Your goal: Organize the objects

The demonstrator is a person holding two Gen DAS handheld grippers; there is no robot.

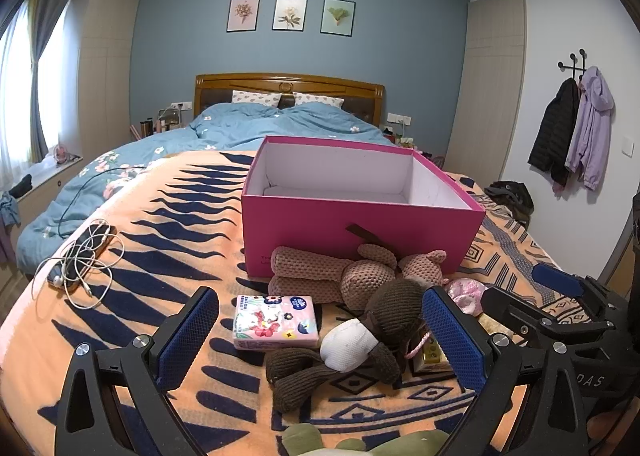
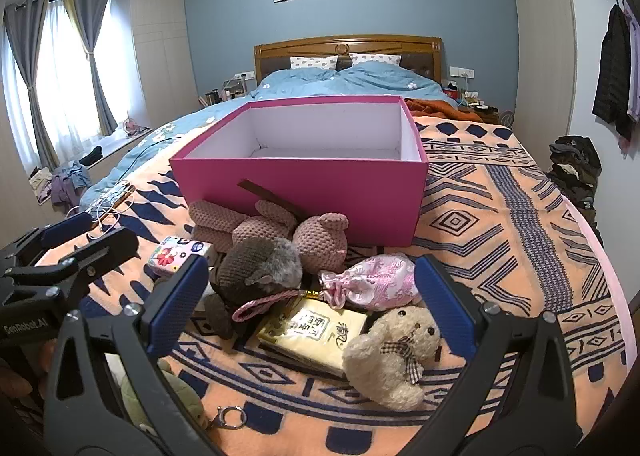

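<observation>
An open, empty pink box (image 1: pixel 360 232) (image 2: pixel 304 184) stands on the orange patterned blanket (image 2: pixel 500 216). Before it lie a pink knitted plush (image 1: pixel 344 276) (image 2: pixel 280 232), a brown knitted plush (image 1: pixel 360 348) (image 2: pixel 260 268) and a floral tissue pack (image 1: pixel 276 322) (image 2: pixel 176 252). The right wrist view also shows a pink satin pouch (image 2: pixel 372 280), a yellow tissue pack (image 2: pixel 316 332) and a cream teddy bear (image 2: pixel 392 356). My left gripper (image 1: pixel 318 296) (image 2: pixel 94 234) hovers open over the brown plush. Beside it, my right gripper (image 2: pixel 312 264) (image 1: pixel 524 288) is open above the pouch and yellow pack.
A phone wrapped in white cable (image 1: pixel 80 256) lies on the blanket at the left. A green plush (image 2: pixel 168 396) and a metal clasp (image 2: pixel 228 416) sit at the near edge. The blue duvet (image 1: pixel 280 124) lies beyond the box, and dark clothes (image 2: pixel 576 168) are heaped off the bed's right side.
</observation>
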